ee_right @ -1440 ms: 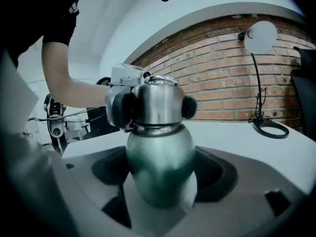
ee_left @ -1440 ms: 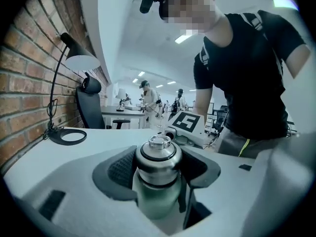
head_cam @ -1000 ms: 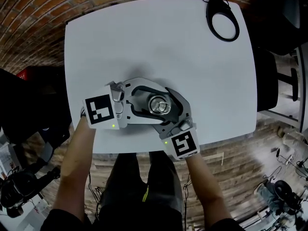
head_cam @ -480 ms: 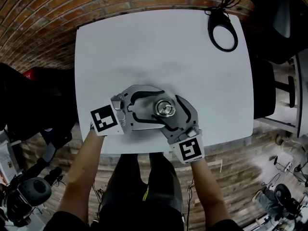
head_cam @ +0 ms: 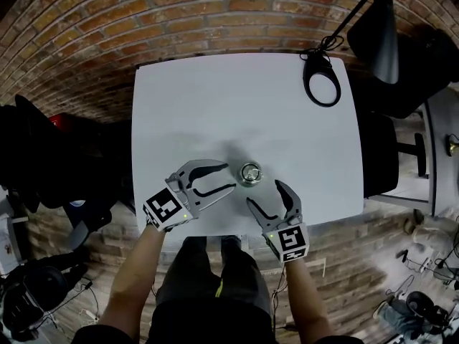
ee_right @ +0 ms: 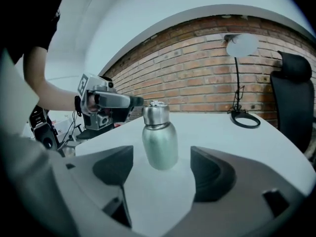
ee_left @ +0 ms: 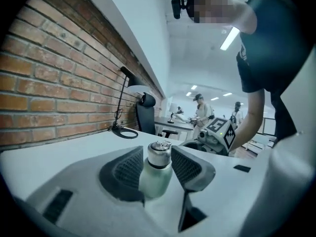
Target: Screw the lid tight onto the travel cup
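Observation:
The steel travel cup (head_cam: 249, 172) stands upright on the white table (head_cam: 215, 106) with its lid (ee_right: 156, 112) on top. My left gripper (head_cam: 229, 176) is just left of it. Its jaws have just been closing, they hold nothing, and the cup (ee_left: 157, 174) stands just past the tips. My right gripper (head_cam: 264, 193) is at the near right of the cup, open, with the cup (ee_right: 159, 139) ahead of its jaws and untouched. Each gripper shows in the other's view: the left gripper (ee_right: 106, 102) and the right gripper (ee_left: 217, 132).
A black desk lamp with a ring base (head_cam: 321, 77) stands at the table's far right corner. A brick wall (head_cam: 179, 20) runs behind the table and a black chair (head_cam: 380, 156) sits to the right. The near table edge (head_cam: 237, 228) lies under both grippers.
Both grippers were around the cup and have drawn back toward the near edge, leaving it standing alone. The left jaws are narrower than half a second ago.

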`<move>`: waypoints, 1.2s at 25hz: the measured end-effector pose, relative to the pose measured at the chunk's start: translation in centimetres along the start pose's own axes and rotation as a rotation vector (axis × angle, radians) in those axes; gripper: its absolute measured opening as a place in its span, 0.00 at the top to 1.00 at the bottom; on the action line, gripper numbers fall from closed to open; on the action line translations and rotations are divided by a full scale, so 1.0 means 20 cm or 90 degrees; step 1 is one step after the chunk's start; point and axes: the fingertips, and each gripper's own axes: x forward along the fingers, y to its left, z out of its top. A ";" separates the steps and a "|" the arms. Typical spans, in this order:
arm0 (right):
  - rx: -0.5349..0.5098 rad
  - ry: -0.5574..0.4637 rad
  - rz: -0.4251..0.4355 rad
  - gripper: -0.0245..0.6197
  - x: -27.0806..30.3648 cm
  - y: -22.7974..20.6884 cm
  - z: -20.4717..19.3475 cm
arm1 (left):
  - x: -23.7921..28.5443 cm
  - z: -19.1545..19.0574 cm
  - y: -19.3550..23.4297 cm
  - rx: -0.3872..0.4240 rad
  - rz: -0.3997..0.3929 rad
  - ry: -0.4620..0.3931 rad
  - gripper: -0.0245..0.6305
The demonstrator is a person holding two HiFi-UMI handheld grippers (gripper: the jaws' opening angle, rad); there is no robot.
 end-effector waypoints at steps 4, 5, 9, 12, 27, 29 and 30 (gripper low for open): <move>0.015 0.017 -0.020 0.39 -0.09 0.02 -0.01 | -0.10 -0.05 0.01 -0.026 0.082 0.002 0.86; 0.023 0.021 -0.022 0.40 -0.11 0.03 -0.01 | -0.12 -0.05 0.01 -0.027 0.100 0.005 0.88; 0.035 0.028 -0.068 0.89 -0.24 0.00 0.02 | -0.19 0.02 -0.01 -0.018 0.182 0.015 0.91; 0.044 0.016 -0.094 0.94 -0.33 -0.03 0.09 | -0.24 0.13 -0.04 -0.002 0.232 0.006 0.93; 0.005 -0.205 -0.212 0.94 -0.83 -0.18 0.96 | -0.86 0.85 0.00 0.100 0.387 -0.163 0.93; -0.007 -0.232 -0.216 0.94 -0.88 -0.15 1.07 | -0.93 0.94 0.00 0.126 0.400 -0.180 0.93; -0.015 -0.245 -0.218 0.94 -0.91 -0.13 1.11 | -0.95 0.98 -0.01 0.137 0.404 -0.187 0.93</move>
